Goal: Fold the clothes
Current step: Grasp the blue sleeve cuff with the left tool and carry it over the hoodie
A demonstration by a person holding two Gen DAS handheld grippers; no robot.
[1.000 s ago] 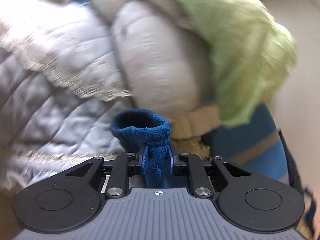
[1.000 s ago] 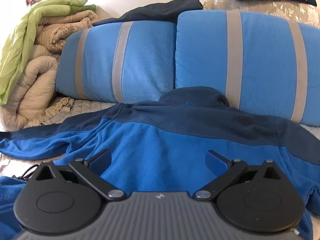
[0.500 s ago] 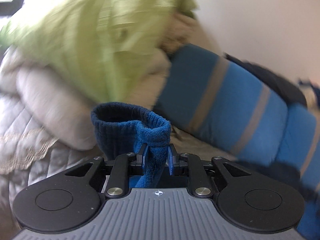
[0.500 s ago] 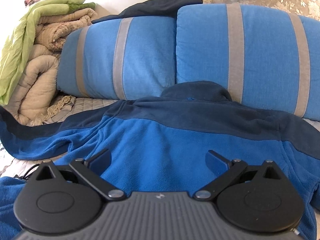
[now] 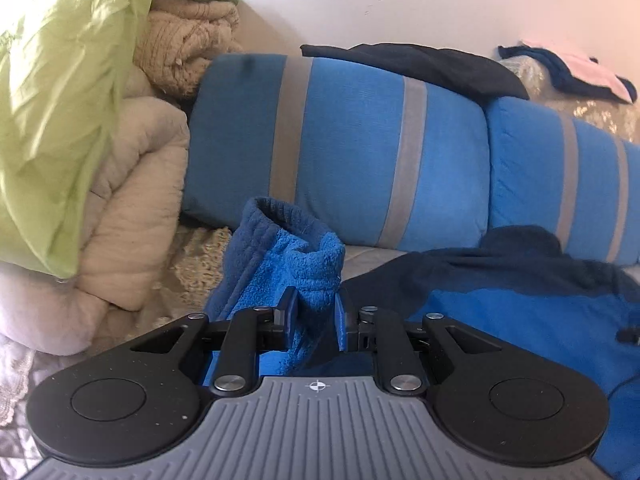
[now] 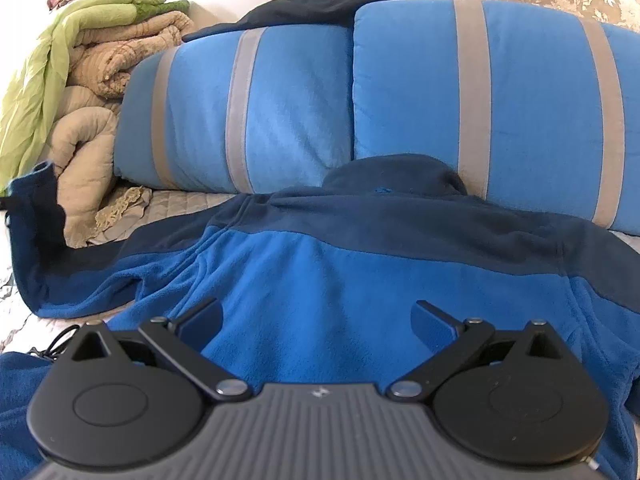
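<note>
A blue fleece jacket (image 6: 360,280) with a navy yoke and collar lies spread on the bed, collar toward the pillows. My left gripper (image 5: 312,300) is shut on the jacket's left sleeve cuff (image 5: 288,240), held up above the bed. In the right wrist view the lifted sleeve (image 6: 36,220) rises at the far left. My right gripper (image 6: 316,320) is open and empty, low over the jacket's body. The jacket body also shows in the left wrist view (image 5: 520,320).
Two blue pillows with grey stripes (image 6: 280,100) lie behind the jacket, a dark garment (image 6: 320,0) on top. Folded beige quilts under a green sheet (image 5: 60,100) are stacked at the left. A black cable (image 6: 56,344) lies by the jacket's left edge.
My left gripper has swung right with the sleeve cuff, from the quilt pile toward the pillows and jacket body. The sleeve has lifted off the bed. The right gripper has barely moved.
</note>
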